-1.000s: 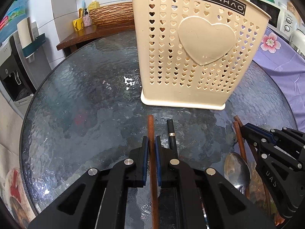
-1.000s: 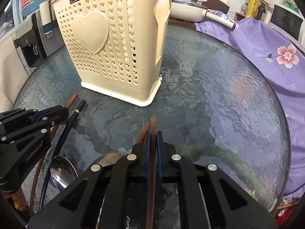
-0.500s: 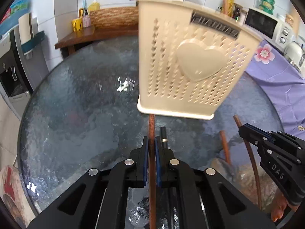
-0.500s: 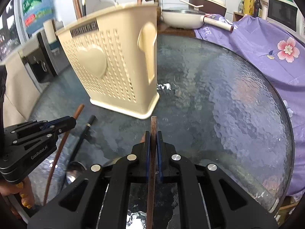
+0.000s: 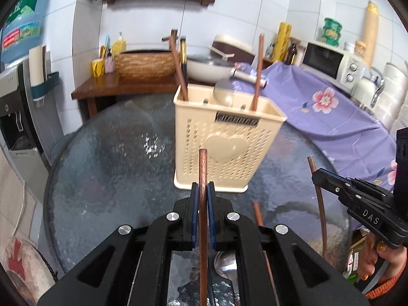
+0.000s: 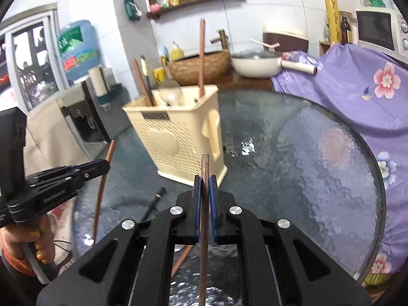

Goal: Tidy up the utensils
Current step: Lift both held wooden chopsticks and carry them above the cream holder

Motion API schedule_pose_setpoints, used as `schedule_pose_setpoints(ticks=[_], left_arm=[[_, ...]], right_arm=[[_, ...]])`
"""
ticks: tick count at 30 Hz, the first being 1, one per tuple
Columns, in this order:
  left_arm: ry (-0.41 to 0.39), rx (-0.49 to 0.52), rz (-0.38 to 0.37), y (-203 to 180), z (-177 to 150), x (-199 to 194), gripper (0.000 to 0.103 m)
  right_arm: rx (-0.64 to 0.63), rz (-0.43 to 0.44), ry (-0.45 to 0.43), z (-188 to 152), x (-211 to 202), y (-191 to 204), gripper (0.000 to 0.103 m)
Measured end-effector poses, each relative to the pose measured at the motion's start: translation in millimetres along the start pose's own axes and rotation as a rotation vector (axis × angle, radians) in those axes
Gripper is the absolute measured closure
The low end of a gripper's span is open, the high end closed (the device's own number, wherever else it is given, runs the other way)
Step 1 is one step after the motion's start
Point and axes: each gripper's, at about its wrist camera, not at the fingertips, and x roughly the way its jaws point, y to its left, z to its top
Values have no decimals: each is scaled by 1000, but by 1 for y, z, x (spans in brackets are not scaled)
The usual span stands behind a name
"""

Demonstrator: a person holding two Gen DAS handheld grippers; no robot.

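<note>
Left jaws [image 5: 203,191]: pinching a brown chopstick [image 5: 203,168] — its tip sticks out ahead of my pads, toward the holder.
Right jaws [image 6: 204,183]: pinching a second chopstick [image 6: 205,168], the same way.
Holder [image 5: 224,148]: cream basket, upright on the counter [image 5: 107,178], already holding chopsticks and a spoon.
Loose pieces: a spoon [image 5: 225,265] and a black chopstick [image 6: 153,205] lie on the glass near me.
Open room: bare glass left of the holder, reaching the round rim.
</note>
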Motion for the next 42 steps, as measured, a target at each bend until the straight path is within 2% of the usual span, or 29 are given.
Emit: schedule_pose_setpoints(ticks=[10, 19, 30, 36, 42], left_arm=[[-141, -2, -60, -8, 17, -56, 96], [-156, 1, -118, -14, 25, -71, 96], [-196, 23, -127, -19, 42, -89, 96], [-217, 33, -133, -22, 76, -100, 96], [-272, 5, -109, -17, 129, -111, 96]], right_arm=[[-12, 119, -93, 22, -52, 11, 96], [-49, 149, -132, 37, -75, 20, 96], [-93, 163, -154, 67, -88, 33, 96], [-112, 158, -164, 101, -92, 41, 96], [-107, 143, -223, 158, -103, 52, 96]])
